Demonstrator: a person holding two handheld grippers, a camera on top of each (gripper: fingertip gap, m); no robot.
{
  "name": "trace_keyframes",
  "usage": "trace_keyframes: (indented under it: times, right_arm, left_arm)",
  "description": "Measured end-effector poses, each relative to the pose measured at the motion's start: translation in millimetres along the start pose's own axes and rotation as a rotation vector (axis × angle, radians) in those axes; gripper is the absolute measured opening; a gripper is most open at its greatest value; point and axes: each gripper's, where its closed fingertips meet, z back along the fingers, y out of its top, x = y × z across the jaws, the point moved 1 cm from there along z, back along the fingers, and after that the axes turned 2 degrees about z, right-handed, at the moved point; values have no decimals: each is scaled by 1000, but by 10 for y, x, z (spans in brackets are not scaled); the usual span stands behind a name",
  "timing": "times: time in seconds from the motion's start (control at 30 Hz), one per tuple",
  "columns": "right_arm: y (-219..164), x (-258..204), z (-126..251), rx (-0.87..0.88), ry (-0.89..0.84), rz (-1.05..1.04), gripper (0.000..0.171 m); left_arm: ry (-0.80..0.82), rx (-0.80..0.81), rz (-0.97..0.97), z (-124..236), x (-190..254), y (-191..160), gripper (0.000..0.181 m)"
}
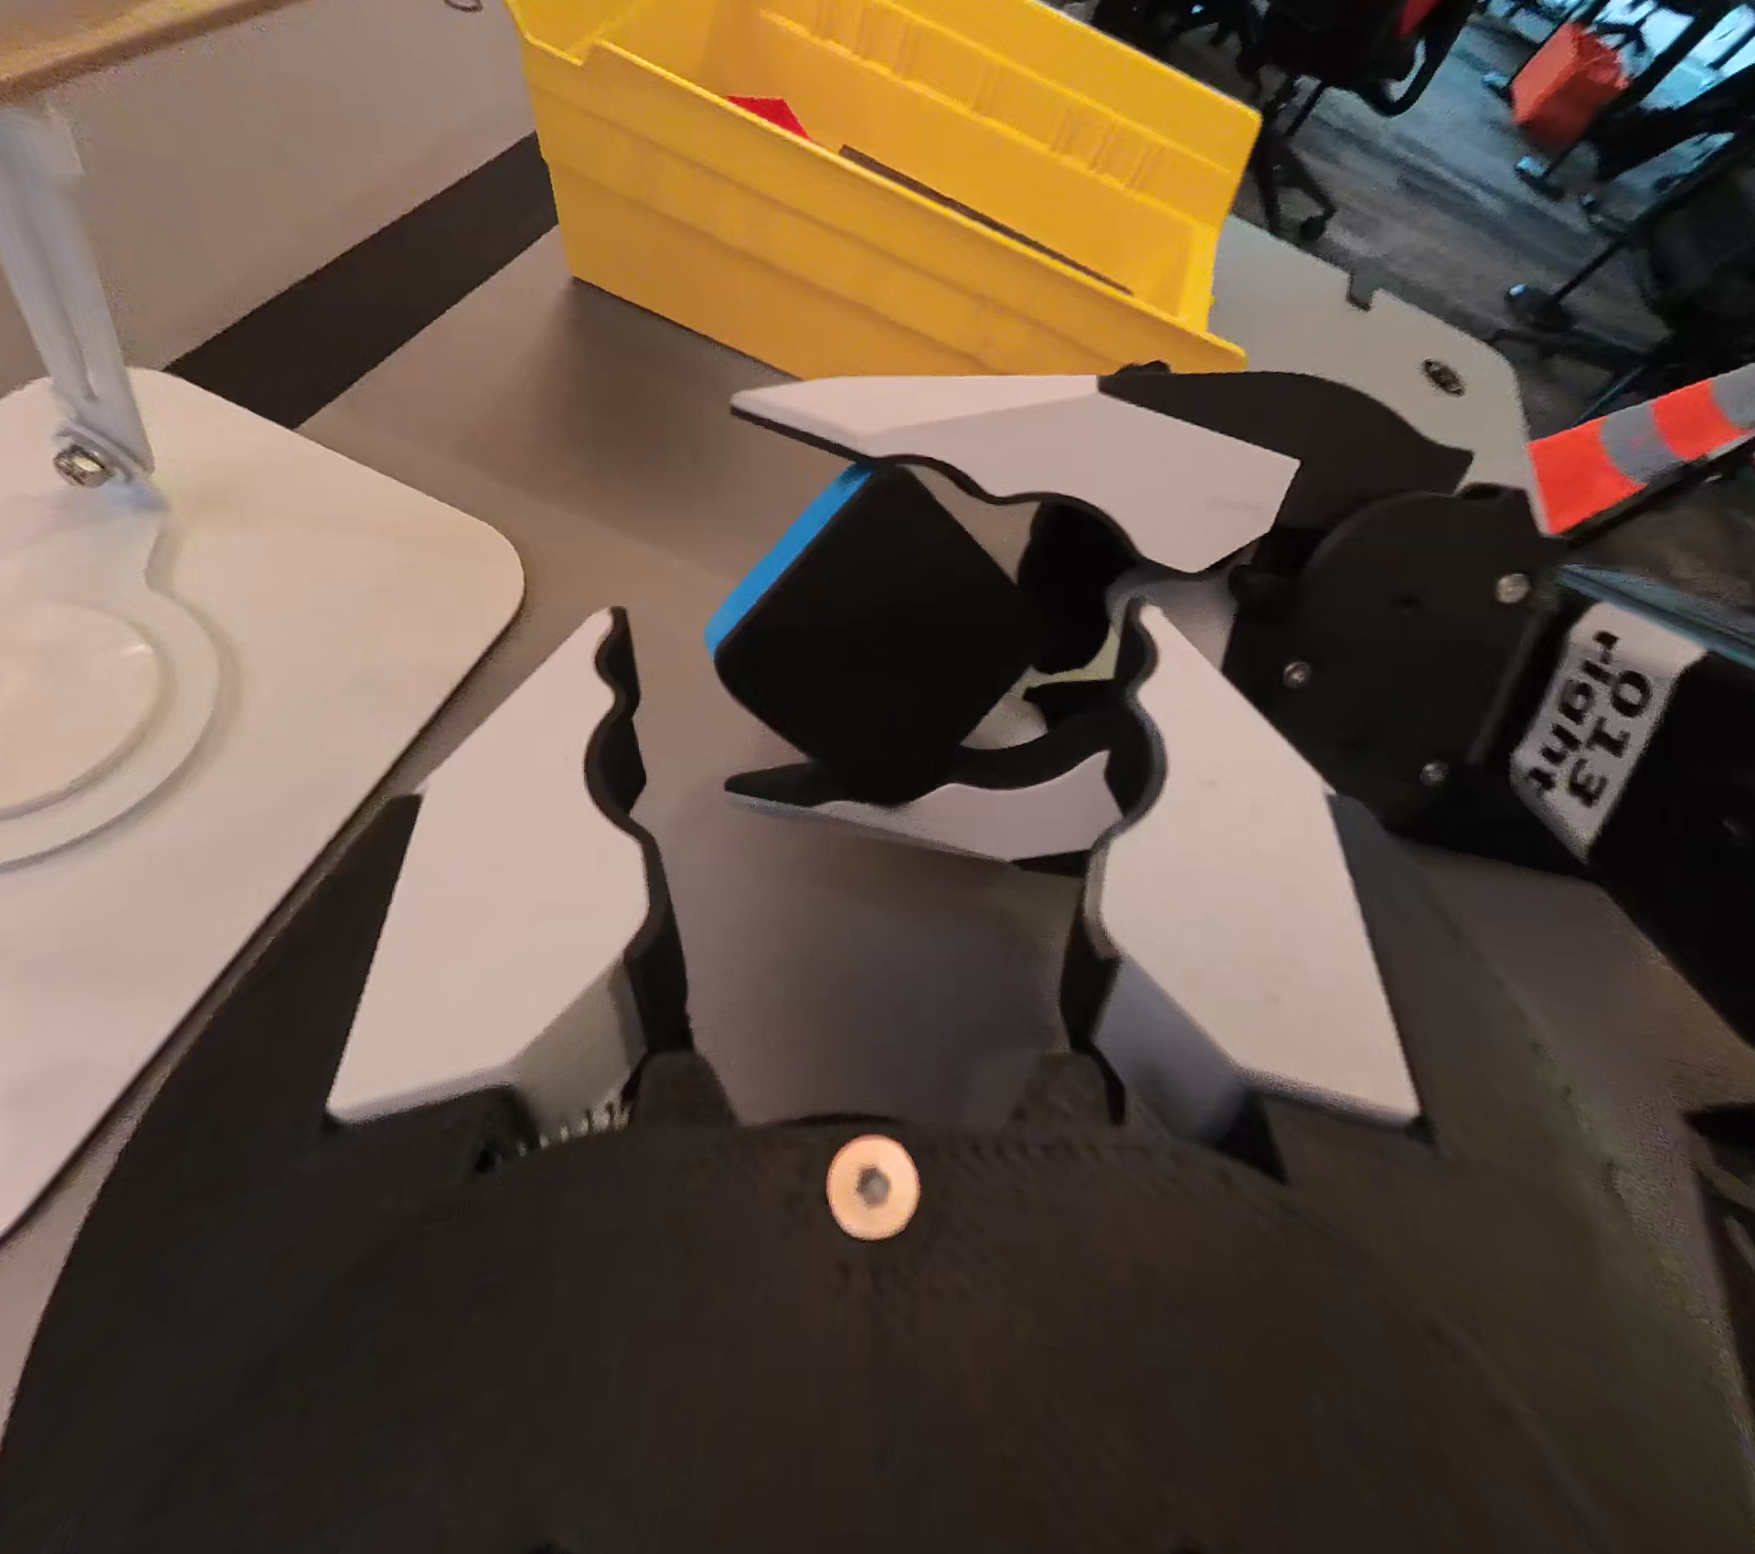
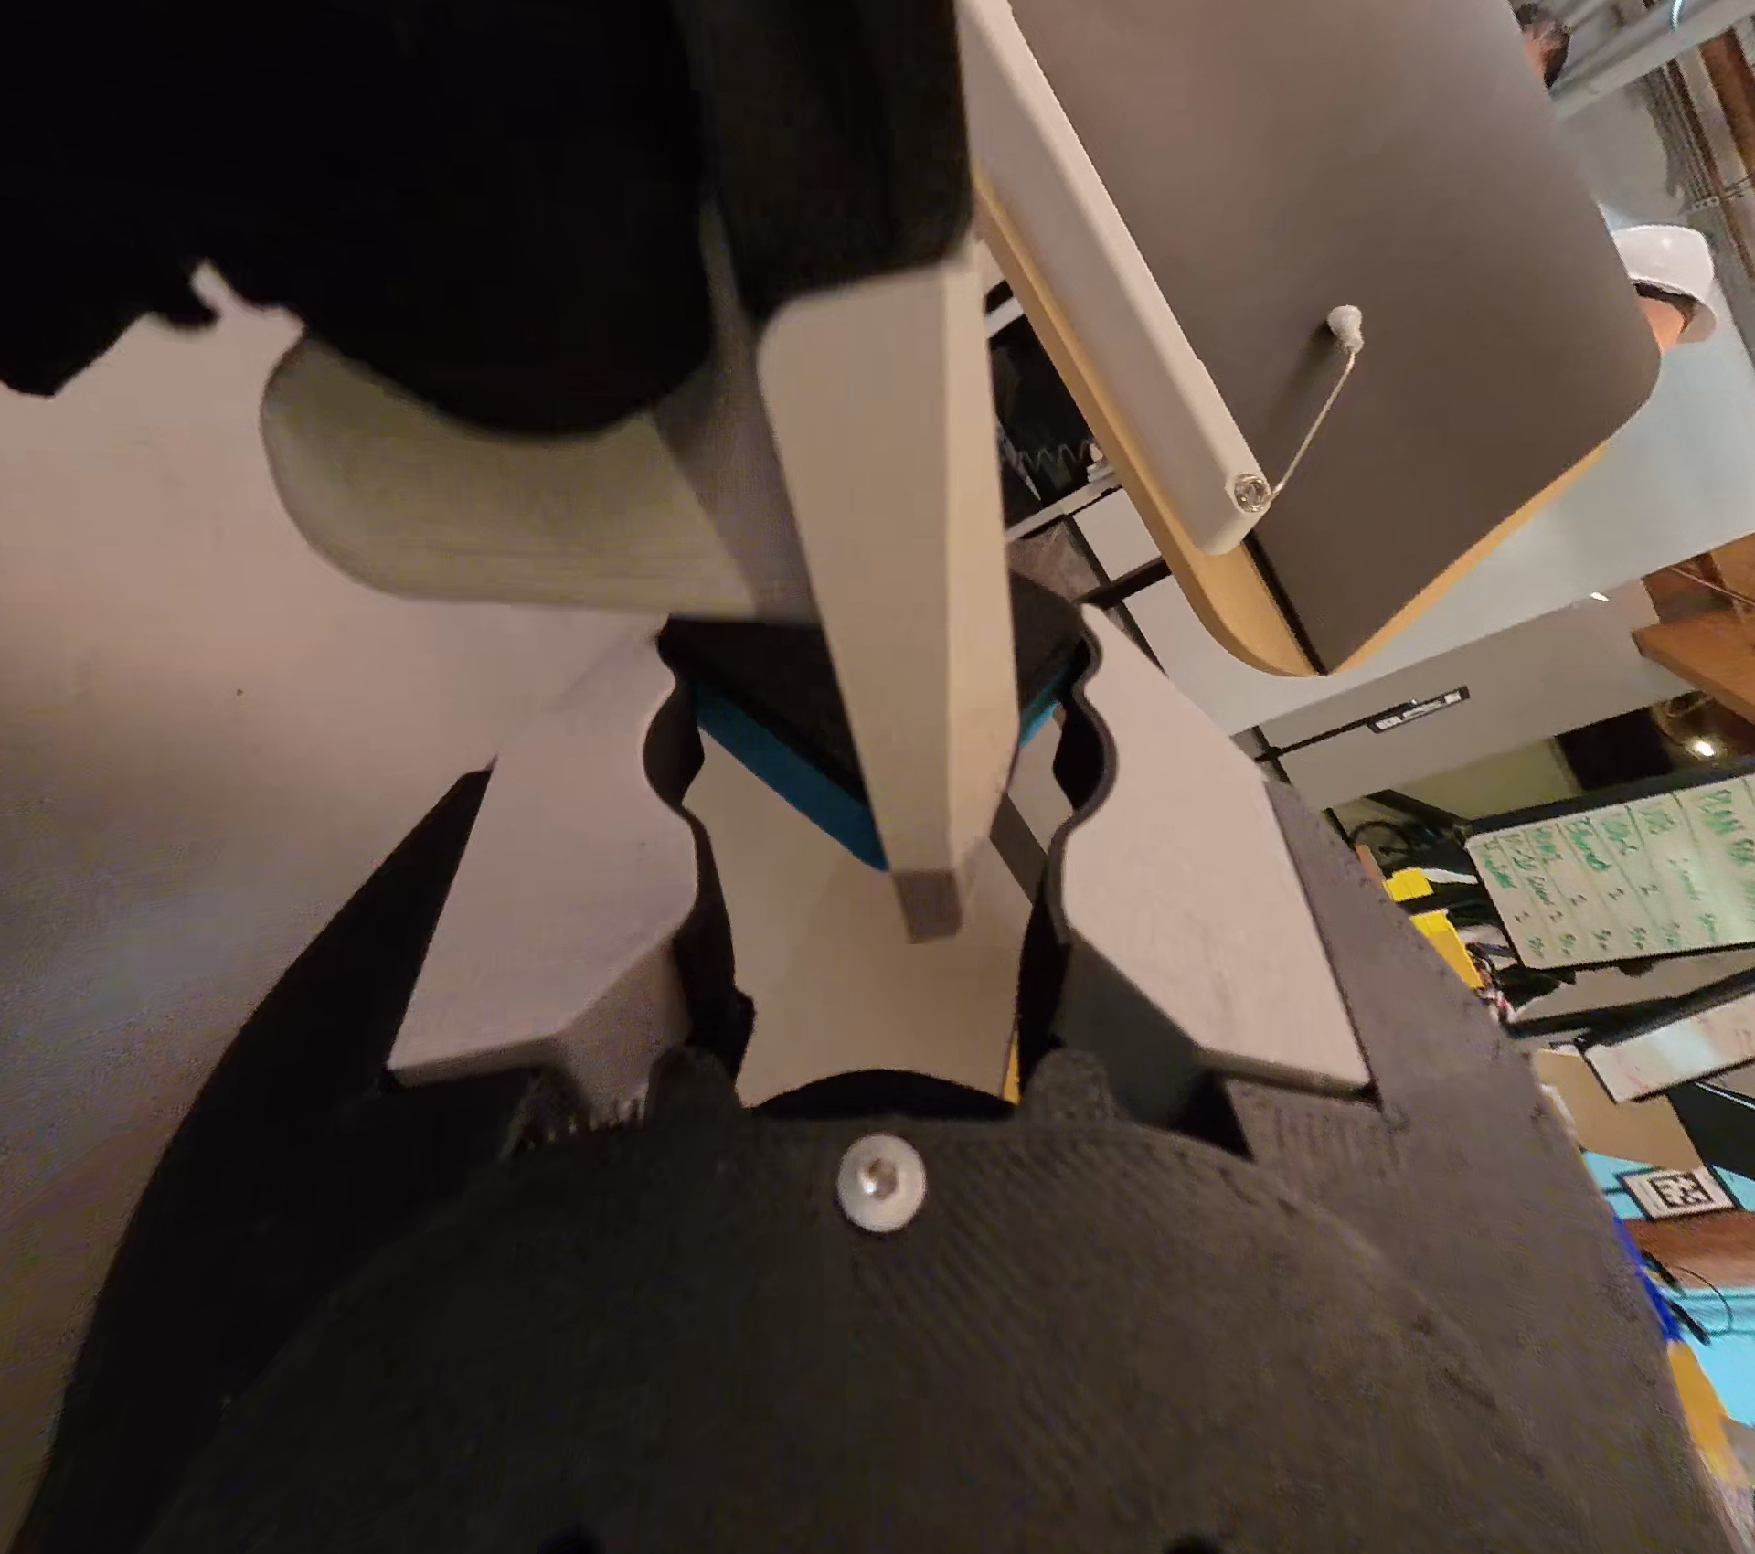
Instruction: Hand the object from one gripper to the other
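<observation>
A black block with a blue edge (image 1: 855,635) is held in the air above the grey table (image 1: 532,407). My right gripper (image 1: 736,597) comes in from the right and is shut on it, one white finger above and one below. My left gripper (image 1: 874,635) is open, its fingers either side of the block with small gaps and no contact. In the right wrist view, the block (image 2: 750,682) sits between my right gripper's (image 2: 878,654) tips. One left finger (image 2: 912,606) crosses in front of it and hides part of it.
A yellow bin (image 1: 950,84) stands on the table just behind the grippers, with a red piece (image 1: 764,112) and a dark flat item inside. A white stand base (image 1: 237,654) lies at the left. A grey board (image 2: 1330,179) shows in the right wrist view.
</observation>
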Motion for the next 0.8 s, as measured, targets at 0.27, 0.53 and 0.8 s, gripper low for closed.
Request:
trace_keyframes:
  times: [0.27, 0.53, 0.8]
  right_arm:
    - [17, -8, 6, -15, -13, 38, 73]
    - [355, 21, 169, 232, 67, -85, 88]
    - [662, 85, 440, 526, 203, -236, 97]
  left_arm:
    - [70, 10, -35, -109, -8, -30, 76]
    - [-241, 108, 68, 178, 166, 105, 73]
    - [-822, 436, 296, 819, 314, 388, 73]
